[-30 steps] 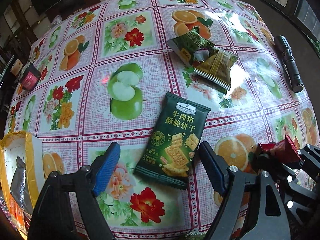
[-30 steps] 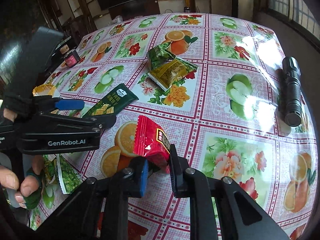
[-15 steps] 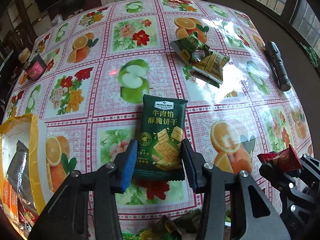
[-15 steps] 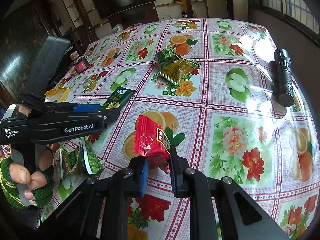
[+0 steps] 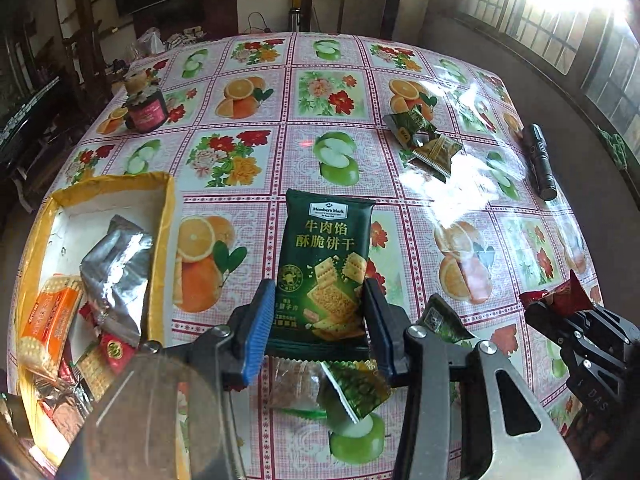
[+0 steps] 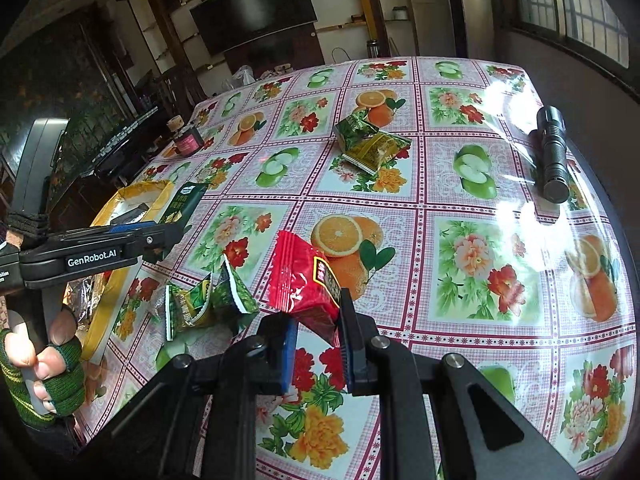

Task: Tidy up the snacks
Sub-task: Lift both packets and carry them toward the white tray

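The green biscuit packet (image 5: 326, 276) was clamped by the left gripper (image 5: 316, 320), the red packet (image 6: 306, 284) by the right gripper (image 6: 318, 354) — level carriage toward the yellow box (image 5: 166, 240), lower left, was advisable.

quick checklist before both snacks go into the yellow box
1. Left gripper shut on the green cracker packet: ok, pads on both its edges.
2. Right gripper shut on the red snack packet: ok, pinched at its lower corner.
3. Green packet off the table: ok in the right wrist view.
4. Yellow box open, on the left: ok.
5. Room in the box: cannot tell; a silver bag and an orange packet already lie inside.
6. Loose green wrappers near the path: not ok.
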Tool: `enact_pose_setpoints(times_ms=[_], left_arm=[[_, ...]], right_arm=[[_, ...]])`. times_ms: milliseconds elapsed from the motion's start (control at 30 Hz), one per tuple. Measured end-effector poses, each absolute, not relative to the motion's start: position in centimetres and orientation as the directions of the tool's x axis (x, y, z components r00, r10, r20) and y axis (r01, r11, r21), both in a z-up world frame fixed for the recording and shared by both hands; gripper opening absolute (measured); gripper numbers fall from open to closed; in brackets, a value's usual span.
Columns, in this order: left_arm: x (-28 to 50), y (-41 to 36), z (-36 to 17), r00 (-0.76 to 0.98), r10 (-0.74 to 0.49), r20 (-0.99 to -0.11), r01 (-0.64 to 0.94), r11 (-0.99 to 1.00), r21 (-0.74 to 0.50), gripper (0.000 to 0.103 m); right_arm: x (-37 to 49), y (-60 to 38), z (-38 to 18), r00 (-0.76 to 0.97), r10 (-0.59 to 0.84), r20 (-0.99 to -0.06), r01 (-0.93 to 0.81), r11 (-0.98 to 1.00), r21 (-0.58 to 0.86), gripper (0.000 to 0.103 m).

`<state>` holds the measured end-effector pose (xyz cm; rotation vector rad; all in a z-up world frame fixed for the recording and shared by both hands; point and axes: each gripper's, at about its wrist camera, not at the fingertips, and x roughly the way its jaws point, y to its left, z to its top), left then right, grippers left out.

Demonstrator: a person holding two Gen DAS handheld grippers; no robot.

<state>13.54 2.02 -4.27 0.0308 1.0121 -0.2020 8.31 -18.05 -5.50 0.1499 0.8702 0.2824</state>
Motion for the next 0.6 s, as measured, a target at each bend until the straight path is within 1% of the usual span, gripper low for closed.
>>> enact_pose_setpoints(times_ms=[267, 600], left_arm=[[10.5, 3.4, -2.8, 0.571, -0.103, -0.814, 0.161, 0.987, -0.012, 0.046], [7.8, 5.8, -1.3, 0.635, -0.045, -0.771, 0.104, 0.994, 0.028, 0.046]], right_arm=[[7.2, -15.8, -4.9, 0.610, 0.328, -0.721, -0.222, 0.945, 0.242, 0.017], [5.8, -12.5, -3.9, 0.617, 0.327, -0.716, -0.266, 0.943, 0.201, 0.017]])
